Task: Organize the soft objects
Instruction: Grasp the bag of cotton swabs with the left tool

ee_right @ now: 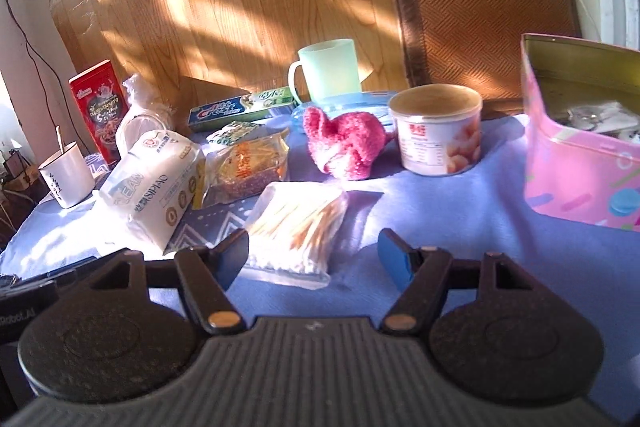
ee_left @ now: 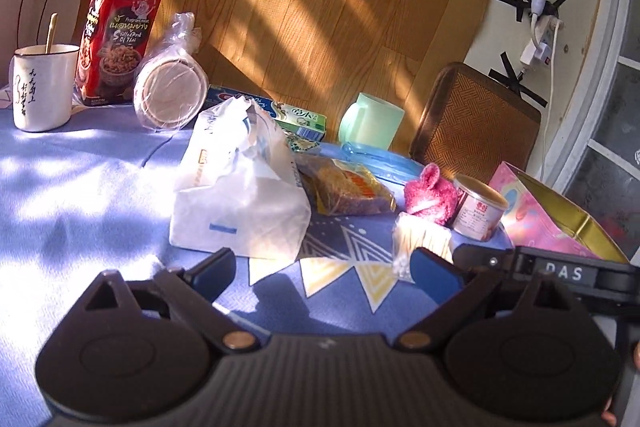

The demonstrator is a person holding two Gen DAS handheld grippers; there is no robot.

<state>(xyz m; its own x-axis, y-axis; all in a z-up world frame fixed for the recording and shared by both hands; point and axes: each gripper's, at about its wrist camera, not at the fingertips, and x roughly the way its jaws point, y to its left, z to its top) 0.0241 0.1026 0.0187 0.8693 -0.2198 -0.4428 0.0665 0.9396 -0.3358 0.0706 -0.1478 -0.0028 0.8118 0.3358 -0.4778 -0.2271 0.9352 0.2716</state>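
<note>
**Both grippers empty, lined up on the soft stuff**

Your right gripper [ee_right: 314, 255] has its jaws apart with nothing between the pads. It's low over the blue tablecloth [ee_right: 460, 211], and the bag of cotton swabs [ee_right: 298, 227] sits just ahead, between the fingers' line. That reads as a setup to pinch the bag across its short side.

Your left gripper [ee_left: 324, 273] is also spread and empty, aimed at the white tissue pack [ee_left: 240, 199], which lies just beyond its left finger.

Other soft items: the pink fuzzy cloth [ee_right: 344, 143] is mid-table, just beside the can [ee_right: 436, 129]. The pink tin [ee_right: 580, 179] stands open at the right edge, near the right gripper; likely the drop spot, though I can't confirm it.

Hard items (white mug [ee_left: 42, 87], red box [ee_left: 118, 35], green cup [ee_right: 326, 67]) sit at the back, clear of your reach path.
</note>
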